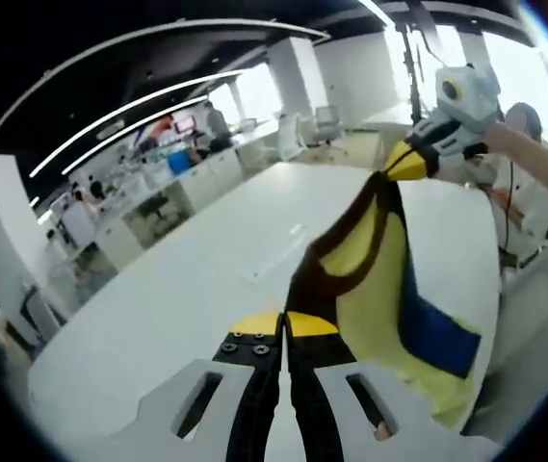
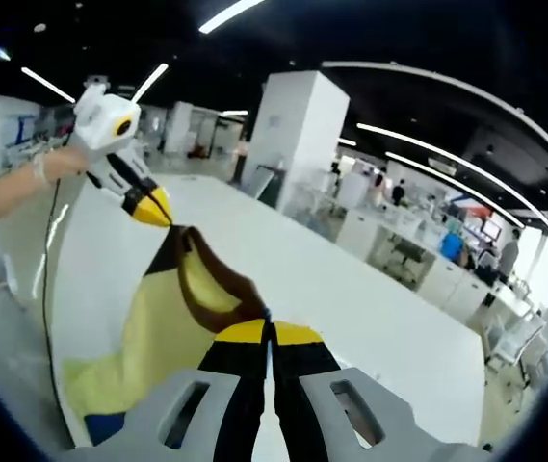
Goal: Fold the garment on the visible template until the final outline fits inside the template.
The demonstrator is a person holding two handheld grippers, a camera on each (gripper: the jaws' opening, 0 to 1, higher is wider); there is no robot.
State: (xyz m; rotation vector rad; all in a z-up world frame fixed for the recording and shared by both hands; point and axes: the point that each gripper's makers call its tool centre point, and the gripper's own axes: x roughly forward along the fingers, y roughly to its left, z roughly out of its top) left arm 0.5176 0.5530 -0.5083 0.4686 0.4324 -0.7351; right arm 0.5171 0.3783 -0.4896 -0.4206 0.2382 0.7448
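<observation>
- Garment, yellow with brown trim and a blue patch: lifted above the white worktop, stretched between both grippers, lower right of the left gripper view.
- Left gripper: pressed together on the brown edge.
- Right gripper: pinching the brown collar likewise.

My tongs: left tongs and right tongs have yellow tips, black fingers, screws, white slotted bodies.

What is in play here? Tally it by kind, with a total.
Garment: 1, yellow with brown trim and a blue patch
Grippers: 2, left gripper and right gripper
White table: 1
Total: 4
</observation>
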